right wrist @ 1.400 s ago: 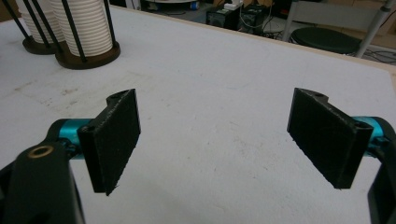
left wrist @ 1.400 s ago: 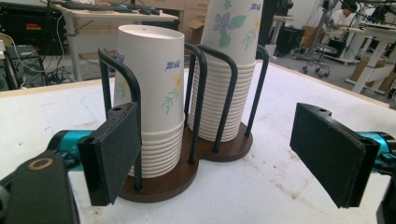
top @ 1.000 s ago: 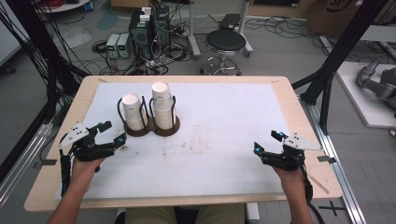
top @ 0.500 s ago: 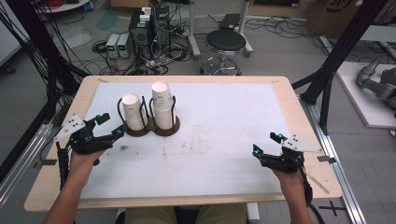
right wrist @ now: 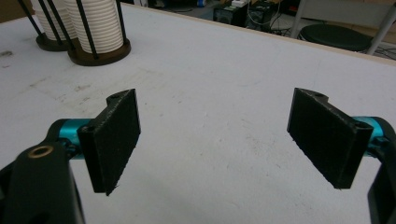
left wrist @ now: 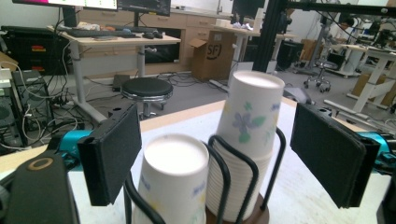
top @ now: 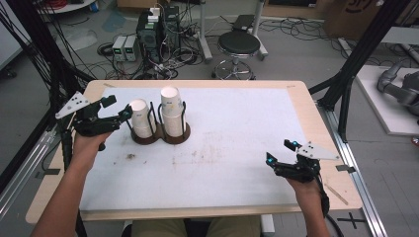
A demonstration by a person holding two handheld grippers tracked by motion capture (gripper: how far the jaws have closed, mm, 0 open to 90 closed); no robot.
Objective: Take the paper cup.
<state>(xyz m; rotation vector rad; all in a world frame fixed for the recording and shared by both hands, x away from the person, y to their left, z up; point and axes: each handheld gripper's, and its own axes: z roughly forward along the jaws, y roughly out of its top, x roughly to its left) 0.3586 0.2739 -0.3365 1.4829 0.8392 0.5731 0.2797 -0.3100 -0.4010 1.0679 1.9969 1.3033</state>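
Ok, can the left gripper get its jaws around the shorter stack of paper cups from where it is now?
Probably yes. The left gripper is open right beside the shorter cup stack, whose top sits between the jaws in the left gripper view. The holder's wire loops stay below the top, so they shouldn't block a grip there.

Left hand-held gripper (top: 114,109): black frame, grey three-cornered plate on top, flat black padded jaws on teal mounts, brass-ringed hole in the black body. Right hand-held gripper (top: 281,153): same build, teal tips, grey plate, black cable trailing along the wrist. Forearms bare, no sleeves. Tan trousers at the table edge.
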